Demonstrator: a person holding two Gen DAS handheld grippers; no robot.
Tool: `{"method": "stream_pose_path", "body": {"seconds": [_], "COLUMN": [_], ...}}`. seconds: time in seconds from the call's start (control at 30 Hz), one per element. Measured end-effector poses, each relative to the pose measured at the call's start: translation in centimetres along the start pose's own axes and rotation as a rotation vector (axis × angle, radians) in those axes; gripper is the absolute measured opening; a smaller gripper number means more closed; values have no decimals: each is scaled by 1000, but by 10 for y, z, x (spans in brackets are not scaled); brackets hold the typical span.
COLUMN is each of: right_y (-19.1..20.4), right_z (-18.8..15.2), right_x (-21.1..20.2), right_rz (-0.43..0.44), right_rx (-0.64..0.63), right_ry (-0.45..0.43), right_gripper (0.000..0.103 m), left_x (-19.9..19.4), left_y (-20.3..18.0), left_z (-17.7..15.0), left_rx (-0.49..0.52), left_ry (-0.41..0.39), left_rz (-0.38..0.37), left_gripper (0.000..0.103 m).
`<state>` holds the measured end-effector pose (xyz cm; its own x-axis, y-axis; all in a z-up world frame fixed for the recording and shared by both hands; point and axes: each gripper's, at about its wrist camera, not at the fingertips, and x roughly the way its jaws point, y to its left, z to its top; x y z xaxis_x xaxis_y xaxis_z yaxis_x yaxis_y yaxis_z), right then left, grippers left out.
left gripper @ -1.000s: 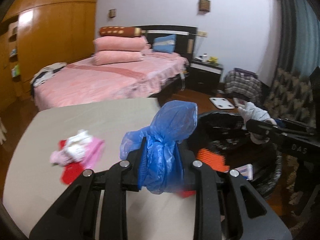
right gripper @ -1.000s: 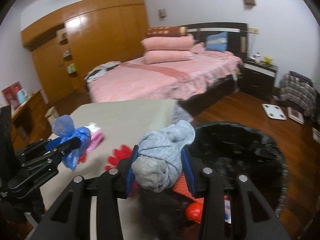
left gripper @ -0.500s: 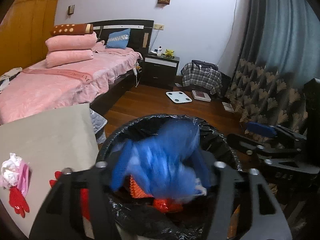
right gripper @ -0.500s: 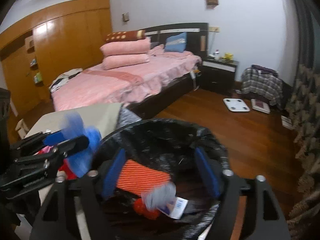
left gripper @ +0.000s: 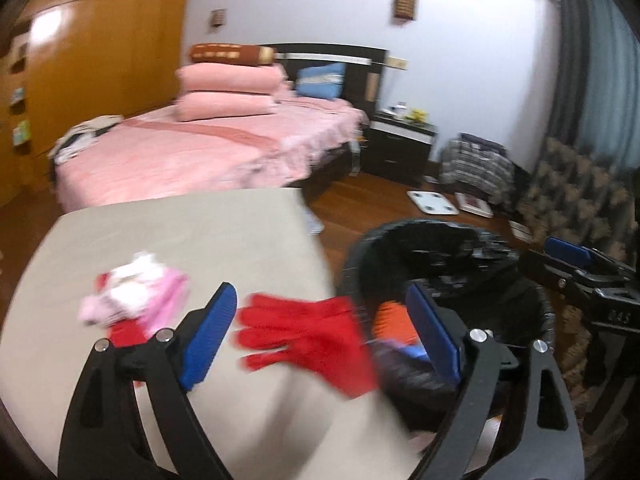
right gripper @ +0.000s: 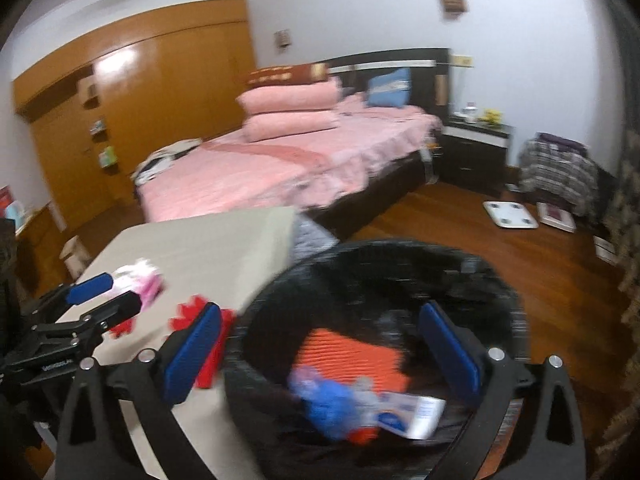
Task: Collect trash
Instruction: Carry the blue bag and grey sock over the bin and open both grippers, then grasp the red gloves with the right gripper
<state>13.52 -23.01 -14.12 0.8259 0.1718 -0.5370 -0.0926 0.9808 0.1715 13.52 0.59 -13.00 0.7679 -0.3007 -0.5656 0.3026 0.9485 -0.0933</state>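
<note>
My left gripper [left gripper: 320,332] is open and empty above the beige table [left gripper: 200,240], with a red glove [left gripper: 304,336] lying between its fingers near the table's right edge. A pink and white wad [left gripper: 136,300] lies on the table to the left. My right gripper [right gripper: 320,352] is open and empty over the black-lined trash bin [right gripper: 400,272], which holds the blue plastic bag [right gripper: 328,404], an orange item [right gripper: 348,356] and a white packet [right gripper: 412,412]. The bin [left gripper: 440,236] stands right of the table. The frames are blurred.
A pink bed [left gripper: 200,152] stands behind the table, with a dark nightstand [left gripper: 400,148] beside it. A white scale [left gripper: 432,202] and a plaid bundle [left gripper: 476,164] are on the wooden floor. Wooden wardrobes [right gripper: 152,112] line the left wall.
Both grippers opened and dropped their loads into the bin: the blue bag from the left, the grey cloth from the right. The left gripper swung back to the table.
</note>
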Motion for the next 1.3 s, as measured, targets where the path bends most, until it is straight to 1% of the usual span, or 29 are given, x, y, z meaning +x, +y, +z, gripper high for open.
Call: {"method": "stream_pose_path", "body": {"seconds": [0.03, 0.13, 0.2, 0.33, 0.43, 0.5, 0.67, 0.83, 1.0, 1.13, 1.17, 1.2, 1.23, 1.3], "right_y": [10, 55, 76, 110, 131, 135, 140, 142, 141, 145, 145, 146, 146, 148], "right_z": [-1, -6, -11, -19, -26, -30, -39, -43, -49, -52, -53, -53, -52, -50], "right_x": [3, 21, 34, 58, 80, 89, 120, 146, 172, 177, 177, 177, 177, 178], "right_rz": [18, 100, 134, 170, 173, 172, 145, 112, 73, 46, 45, 43, 42, 41], "right_rx": [-9, -64, -86, -131, -173, -178, -172, -175, -177, -206, -209, -213, -216, -224], "right_ry": [6, 34, 57, 97, 139, 163, 230, 269, 325, 326, 322, 317, 311, 305], "right_gripper": [97, 97, 97, 97, 95, 89, 81, 80, 80, 76, 70, 59, 54, 31], "left_x": [-4, -16, -23, -32, -35, -35, -30, -22, -14, -11, -10, -9, -8, -7], "left_y": [9, 40, 60, 87, 101, 111, 123, 130, 137, 142, 143, 144, 145, 145], "left_z": [-1, -7, -12, -19, -25, -28, -37, -42, -44, -47, -47, -48, -47, -48], "left_rx": [-6, -19, -31, -38, -56, -71, -92, -102, -112, -115, -115, -116, -119, -124], "left_ry": [-1, -1, 3, 8, 15, 20, 40, 58, 70, 75, 76, 78, 79, 81], "left_rz": [24, 101, 145, 213, 236, 249, 259, 261, 265, 270, 272, 272, 271, 272], "left_gripper": [85, 85, 85, 85, 85, 85, 85, 85, 85, 85, 85, 85, 85, 85]}}
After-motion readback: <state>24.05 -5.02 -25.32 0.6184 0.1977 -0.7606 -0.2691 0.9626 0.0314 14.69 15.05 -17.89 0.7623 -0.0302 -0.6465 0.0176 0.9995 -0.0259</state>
